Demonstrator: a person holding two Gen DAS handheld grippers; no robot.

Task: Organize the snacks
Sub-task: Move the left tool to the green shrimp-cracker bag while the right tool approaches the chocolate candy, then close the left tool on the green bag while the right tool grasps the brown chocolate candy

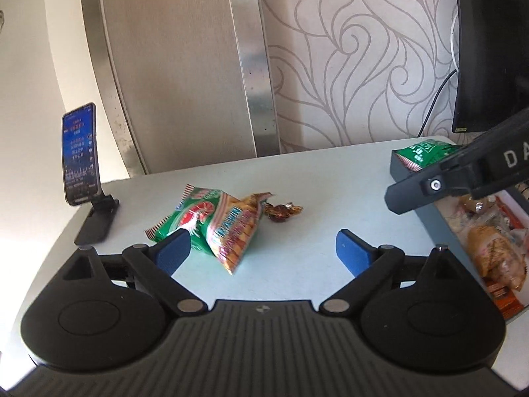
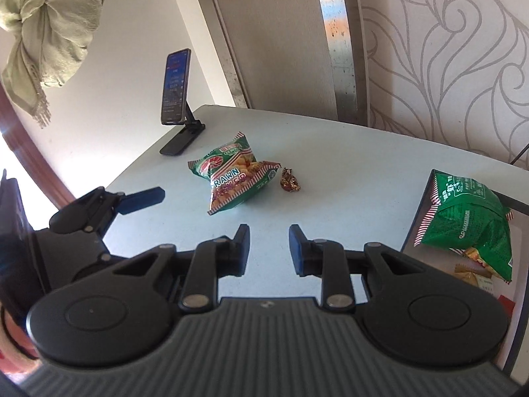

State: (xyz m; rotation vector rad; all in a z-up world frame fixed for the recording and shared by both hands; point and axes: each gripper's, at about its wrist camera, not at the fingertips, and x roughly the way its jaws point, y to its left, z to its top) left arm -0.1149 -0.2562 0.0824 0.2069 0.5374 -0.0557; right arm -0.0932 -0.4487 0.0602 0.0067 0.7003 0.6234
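Prawn cracker packet (image 2: 229,178) beside candy (image 2: 290,181)

We note a green prawn cracker packet (image 2: 229,178) lying puffed and crumpled mid-table, a small gold-brown wrapped candy (image 2: 290,181) just beside it. A second green snack bag (image 2: 469,218) lies tilted over the rim of the grey tray (image 1: 429,218), atop other wrapped snacks (image 1: 496,251).
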